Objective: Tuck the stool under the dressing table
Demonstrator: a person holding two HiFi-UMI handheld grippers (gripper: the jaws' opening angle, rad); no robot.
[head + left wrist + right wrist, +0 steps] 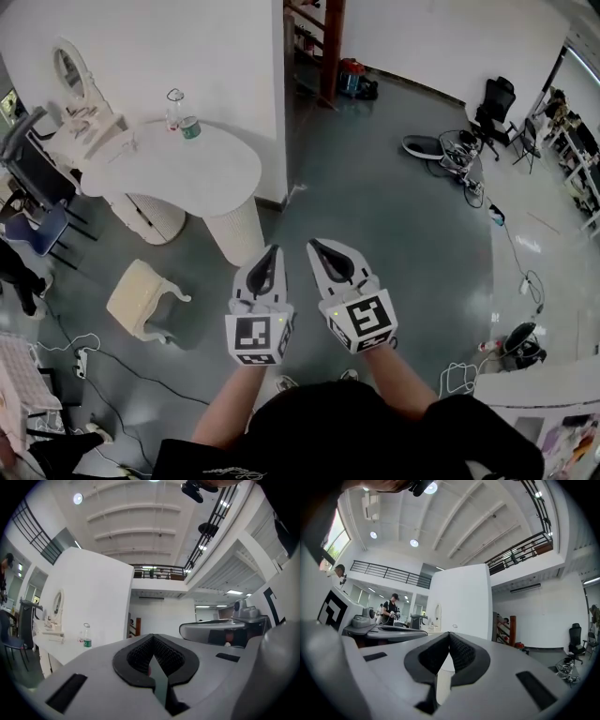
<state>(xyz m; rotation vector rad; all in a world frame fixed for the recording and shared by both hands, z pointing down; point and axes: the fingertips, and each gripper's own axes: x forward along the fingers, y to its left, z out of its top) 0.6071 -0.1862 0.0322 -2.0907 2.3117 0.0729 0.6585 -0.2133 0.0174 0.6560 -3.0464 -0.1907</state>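
Left tongs [273, 251], right tongs [314, 246]: closed, empty; stool [141, 298]: well left, apart from both

Left gripper [152, 641] fingers together, empty; dressing table [58, 649] left, bottle [86, 636] on it.

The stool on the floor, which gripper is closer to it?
Left. In the head view the left gripper is to the right of the stool, apart from it. The right gripper is on the far side of the left one, so farther from the stool.
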